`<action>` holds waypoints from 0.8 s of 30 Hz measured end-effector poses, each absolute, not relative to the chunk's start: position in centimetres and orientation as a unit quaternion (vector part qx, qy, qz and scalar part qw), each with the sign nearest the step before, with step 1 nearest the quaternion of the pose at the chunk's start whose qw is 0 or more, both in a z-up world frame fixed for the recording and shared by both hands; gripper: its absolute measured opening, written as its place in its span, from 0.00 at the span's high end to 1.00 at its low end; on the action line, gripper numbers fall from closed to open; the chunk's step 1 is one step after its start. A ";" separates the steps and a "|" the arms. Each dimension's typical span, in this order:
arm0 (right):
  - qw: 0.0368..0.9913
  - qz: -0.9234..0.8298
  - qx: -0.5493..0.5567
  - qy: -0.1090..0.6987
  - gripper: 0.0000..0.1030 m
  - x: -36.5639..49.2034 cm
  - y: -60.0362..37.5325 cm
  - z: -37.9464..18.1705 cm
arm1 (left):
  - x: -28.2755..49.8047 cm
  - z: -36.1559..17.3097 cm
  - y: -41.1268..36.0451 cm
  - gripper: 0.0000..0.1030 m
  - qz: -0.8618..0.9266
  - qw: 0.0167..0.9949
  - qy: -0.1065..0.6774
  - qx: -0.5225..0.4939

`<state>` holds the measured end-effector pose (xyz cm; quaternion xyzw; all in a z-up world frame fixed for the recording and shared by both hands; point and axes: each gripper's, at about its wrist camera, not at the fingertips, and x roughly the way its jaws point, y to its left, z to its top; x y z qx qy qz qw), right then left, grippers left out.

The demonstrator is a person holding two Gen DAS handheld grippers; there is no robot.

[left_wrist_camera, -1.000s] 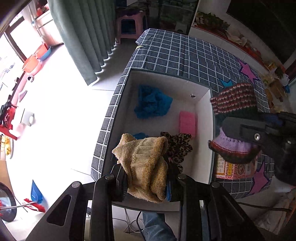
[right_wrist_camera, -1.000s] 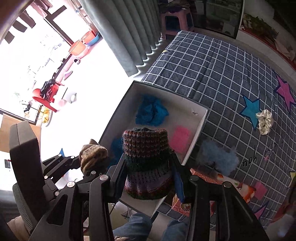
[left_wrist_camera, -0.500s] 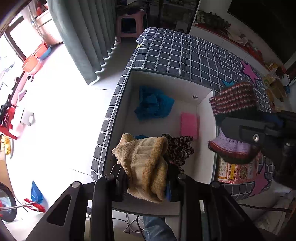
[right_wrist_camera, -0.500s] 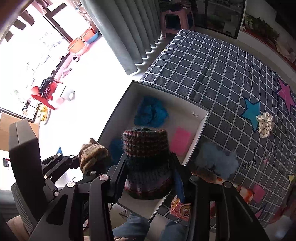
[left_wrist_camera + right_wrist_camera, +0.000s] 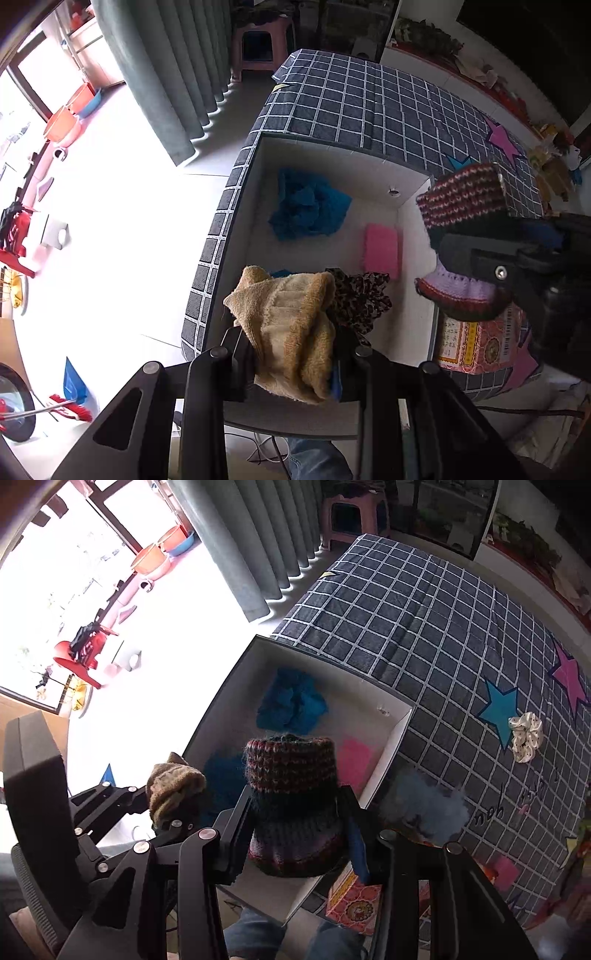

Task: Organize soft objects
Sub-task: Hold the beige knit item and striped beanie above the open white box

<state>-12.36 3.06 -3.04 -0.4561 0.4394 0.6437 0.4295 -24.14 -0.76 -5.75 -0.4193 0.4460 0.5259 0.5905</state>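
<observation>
My left gripper is shut on a tan knitted hat, held over the near end of the white box. My right gripper is shut on a striped dark red and purple knitted hat, above the box's near right edge; that hat also shows in the left wrist view. The tan hat shows at left in the right wrist view. Inside the box lie a blue knit, a pink sponge-like piece and a leopard-print cloth.
The box sits on a dark checked cloth with star patches. On it lie a white scrunchie, a fluffy blue-grey piece and a patterned red packet. Floor and a grey curtain lie left.
Both grippers hold their hats much as before; the views shifted slightly, with both drifting a little toward the box.
</observation>
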 end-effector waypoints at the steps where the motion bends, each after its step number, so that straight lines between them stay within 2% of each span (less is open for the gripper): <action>1: 0.430 0.643 -0.460 0.437 0.55 -12.4 3.2 -3.1 | -24.1 -5.8 -0.7 0.68 0.526 0.590 0.447 -0.420; 12: 0.438 0.637 -0.507 0.382 0.55 -13.3 3.9 -4.3 | -23.9 -6.9 0.0 0.68 0.526 0.580 0.454 -0.425; 24: 0.432 0.629 -0.526 0.375 0.55 -13.4 4.4 -5.6 | -23.8 -8.1 0.7 0.68 0.526 0.570 0.459 -0.432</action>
